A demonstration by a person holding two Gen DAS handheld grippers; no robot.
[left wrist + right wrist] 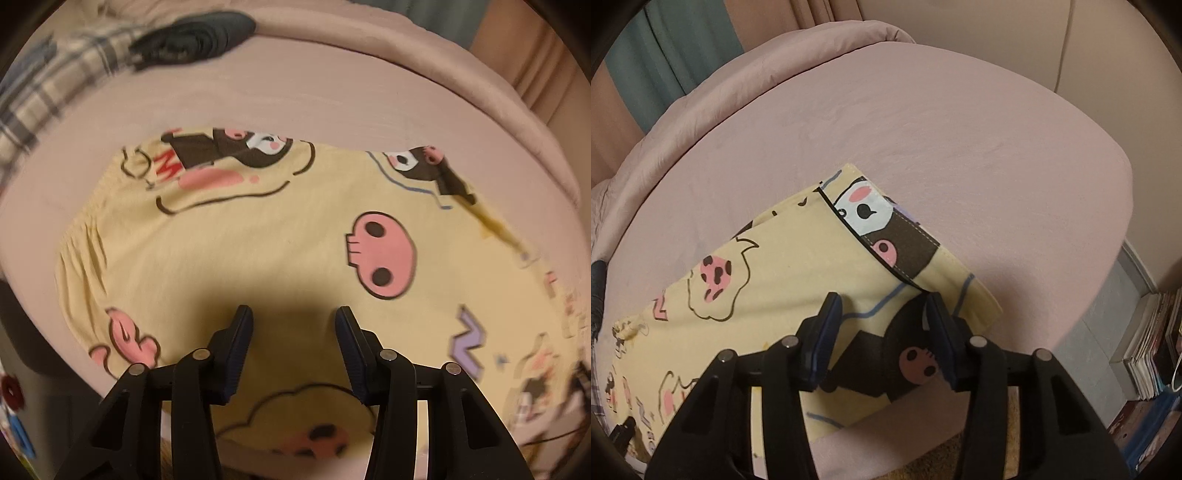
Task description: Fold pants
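Note:
Yellow pants (258, 240) printed with pink and dark cartoon figures lie flat on a pink bed (295, 92). In the left wrist view the gathered waistband is at the left edge of the cloth. My left gripper (293, 312) hangs just above the pants, open, with only flat fabric showing between its fingers. In the right wrist view the leg end of the pants (798, 266) lies folded over, its hem pointing to the far right. My right gripper (882, 299) stands open above that hem end, near the bed's (923, 129) front edge.
A plaid cloth (48, 92) and a dark folded garment (195, 37) lie at the bed's far left. Beyond the bed's right edge is floor with a stack of books (1152, 343). Curtains (676, 55) hang behind the bed.

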